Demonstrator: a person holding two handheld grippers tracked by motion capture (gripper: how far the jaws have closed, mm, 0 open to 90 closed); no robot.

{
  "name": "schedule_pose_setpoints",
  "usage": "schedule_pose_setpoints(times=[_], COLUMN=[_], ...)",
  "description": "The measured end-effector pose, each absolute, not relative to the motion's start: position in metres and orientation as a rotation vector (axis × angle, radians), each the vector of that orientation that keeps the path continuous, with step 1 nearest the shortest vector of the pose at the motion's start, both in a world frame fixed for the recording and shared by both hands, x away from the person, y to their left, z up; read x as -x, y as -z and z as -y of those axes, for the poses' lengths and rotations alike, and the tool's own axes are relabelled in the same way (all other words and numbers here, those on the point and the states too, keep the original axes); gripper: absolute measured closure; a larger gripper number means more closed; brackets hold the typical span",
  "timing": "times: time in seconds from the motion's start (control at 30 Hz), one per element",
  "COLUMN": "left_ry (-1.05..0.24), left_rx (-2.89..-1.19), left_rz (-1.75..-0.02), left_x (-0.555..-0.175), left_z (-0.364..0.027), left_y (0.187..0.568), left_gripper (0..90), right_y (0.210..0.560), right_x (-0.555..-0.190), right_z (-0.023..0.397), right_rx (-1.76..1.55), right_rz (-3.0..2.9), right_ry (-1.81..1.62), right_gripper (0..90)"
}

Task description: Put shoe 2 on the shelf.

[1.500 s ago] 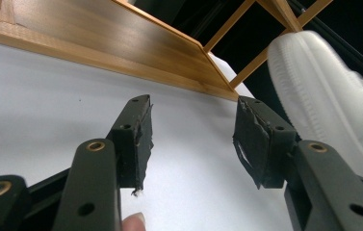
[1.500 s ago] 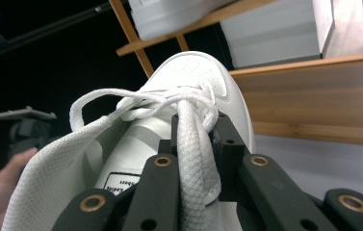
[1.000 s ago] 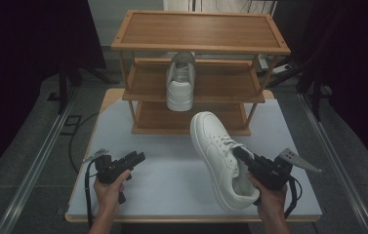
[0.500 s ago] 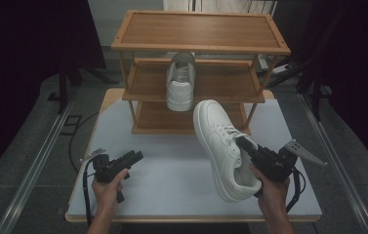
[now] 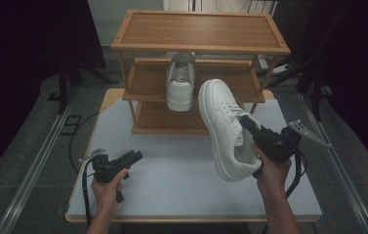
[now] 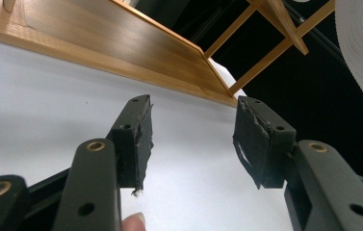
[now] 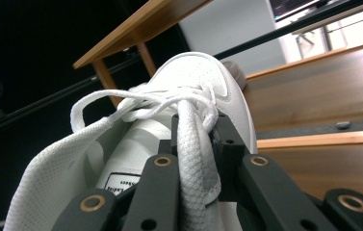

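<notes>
A white sneaker (image 5: 223, 127) hangs in the air above the table's right half, toe pointing up toward the wooden shoe rack (image 5: 200, 32). My right gripper (image 5: 246, 124) is shut on the shoe's tongue (image 7: 192, 159), with the laces just ahead of the jaws. A second white sneaker (image 5: 180, 80) stands on the rack's middle shelf, heel toward me. My left gripper (image 5: 135, 156) rests low over the table's front left, held by a hand. In the left gripper view its fingers (image 6: 136, 137) stand apart with nothing between them.
The white table (image 5: 172, 170) carries the three-shelf rack at its back half. The rack's bottom shelf (image 6: 116, 48) lies ahead of the left gripper. Dark curtains and floor rails flank the table on both sides.
The right gripper has lifted the sneaker higher and carried it toward the rack, tilting its toe upward. The left gripper has stayed nearly still.
</notes>
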State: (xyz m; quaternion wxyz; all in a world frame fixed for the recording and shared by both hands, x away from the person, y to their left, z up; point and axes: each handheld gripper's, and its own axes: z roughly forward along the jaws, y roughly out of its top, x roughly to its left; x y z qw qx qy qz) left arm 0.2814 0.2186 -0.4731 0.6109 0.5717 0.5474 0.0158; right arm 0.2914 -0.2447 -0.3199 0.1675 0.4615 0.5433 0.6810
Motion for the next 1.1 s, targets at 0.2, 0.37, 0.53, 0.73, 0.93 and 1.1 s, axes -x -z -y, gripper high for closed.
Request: schedule_pose_setpoints(times=[0.2,0.37,0.53,0.73,0.93,1.1], left_ry=[-0.037,-0.038,-0.036,-0.032,-0.030,-0.032], left_rx=[-1.312,-1.314,-1.308,-1.296,-1.293,-1.290], left_rz=[-1.263,-1.261,-1.263,-1.265,-1.264,-1.263], left_x=[-0.281,-0.281,-0.281,-0.281,-0.281,-0.281], left_z=[-0.220,-0.221,-0.221,-0.223,-0.224,-0.226], left_y=[0.472,0.473,0.473,0.473,0.474,0.474], left_gripper=[48.4,48.4,48.5,48.5,48.5,48.5], right_y=[0.306,0.300,0.291,0.283,0.282,0.285], right_x=[-0.313,-0.326,-0.340,-0.357,-0.373,-0.390], right_z=[0.240,0.237,0.230,0.221,0.216,0.211], right_rx=[-1.363,-1.379,-1.396,-1.415,-1.462,-1.519], right_rz=[-1.509,-1.490,-1.467,-1.459,-1.418,-1.380], right_ry=[-1.883,-1.856,-1.826,-1.802,-1.795,-1.786], right_gripper=[81.8,81.8,81.8,81.8,81.7,81.7])
